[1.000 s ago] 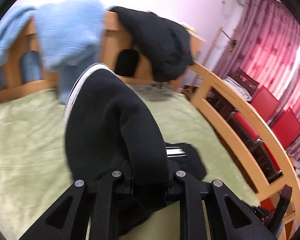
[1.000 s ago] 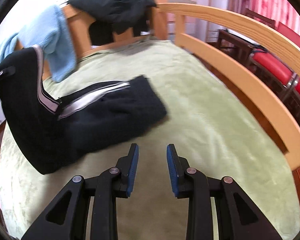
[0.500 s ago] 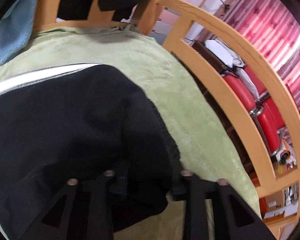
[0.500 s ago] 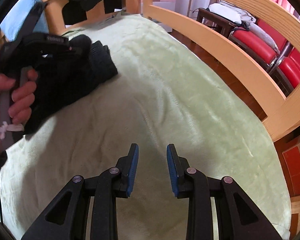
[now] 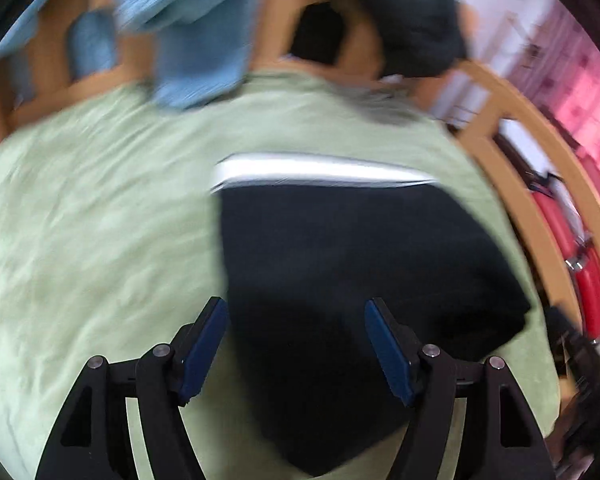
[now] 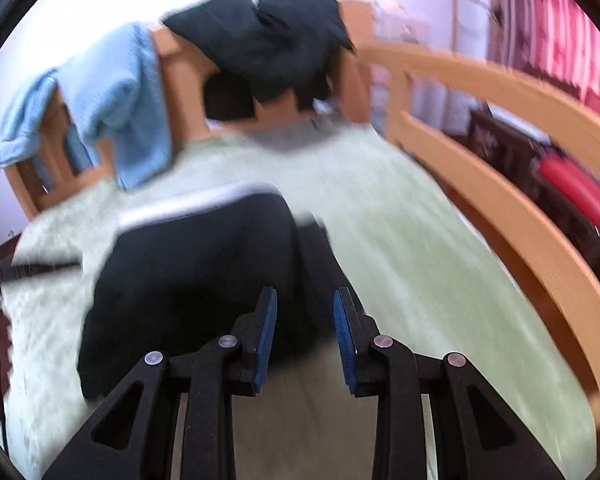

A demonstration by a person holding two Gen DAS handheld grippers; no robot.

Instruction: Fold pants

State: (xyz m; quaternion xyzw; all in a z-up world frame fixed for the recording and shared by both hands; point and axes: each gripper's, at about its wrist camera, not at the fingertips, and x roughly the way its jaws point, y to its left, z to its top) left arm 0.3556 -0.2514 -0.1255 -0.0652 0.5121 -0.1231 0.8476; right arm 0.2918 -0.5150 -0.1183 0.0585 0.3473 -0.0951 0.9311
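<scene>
On the bed (image 5: 80, 240), toward its right rail, pants (image 5: 360, 272) lie folded into a compact black block, white side stripe (image 5: 312, 170) running along the far edge. Green blanket bare to the left of them.

Left gripper (image 5: 296, 344): jaws opening, blue pads spread wide, nothing pinched. Pants lie below and between the pads, near edge under them, but the pads do not press the cloth. Reads as a let-go: fold laid down, cloth dropped where it should stay.

Right gripper (image 6: 305, 332): jaws part open, a gap between the pads, nothing clamped. It points down over the near right corner of the pants (image 6: 204, 264); dark cloth shows behind the gap. Contact with the fabric cannot be told, both views are smeared. Likely stationed there to steady or pat the stack, or to take the next edge.

Stripe outward and edges roughly square suggests the fold is mostly done; one more halving or a smoothing pass may remain.

Headboard (image 6: 180, 92) at the far end carries a blue garment (image 6: 116, 104) and a black garment (image 6: 268, 44), draped over the top, well apart from the pants. Probably waiting their turn or already set aside; cannot tell which.

Beyond the right rail (image 6: 500, 184): red chairs (image 6: 572, 188), pink curtain (image 6: 560, 28).

Risk: thick soft cloth may spring open once released.
</scene>
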